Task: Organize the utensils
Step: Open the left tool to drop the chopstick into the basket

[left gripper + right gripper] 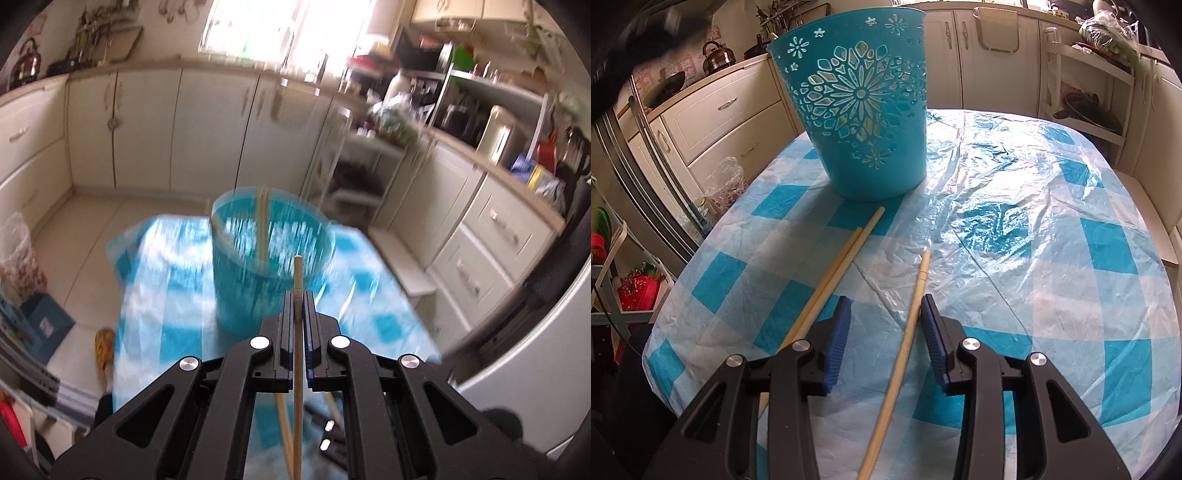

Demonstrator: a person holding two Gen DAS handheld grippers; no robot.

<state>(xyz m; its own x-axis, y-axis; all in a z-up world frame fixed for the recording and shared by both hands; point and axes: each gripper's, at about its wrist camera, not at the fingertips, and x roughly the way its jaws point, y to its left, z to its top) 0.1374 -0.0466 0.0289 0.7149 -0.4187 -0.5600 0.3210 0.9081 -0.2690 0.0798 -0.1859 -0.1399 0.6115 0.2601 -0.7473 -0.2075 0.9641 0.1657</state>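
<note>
In the left wrist view my left gripper (298, 295) is shut on a wooden chopstick (297, 273), held above the table; its tip sticks out past the fingers. Ahead stands a turquoise cut-out bucket (243, 288) with two chopsticks (263, 221) leaning inside; this view is blurred. In the right wrist view my right gripper (886, 306) is open low over the table. One chopstick (918, 291) lies between its blue pads (839, 332), close to the right one. A pair of chopsticks (846, 254) lies just left of the gripper, pointing toward the bucket (864, 110).
The table wears a blue-and-white checked plastic cloth (1052, 221), wrinkled on the right. Cream kitchen cabinets (731, 110) ring the room. A white shelf rack (1082, 92) stands beyond the table's far right edge, and a plastic bag (726, 184) sits on the floor at left.
</note>
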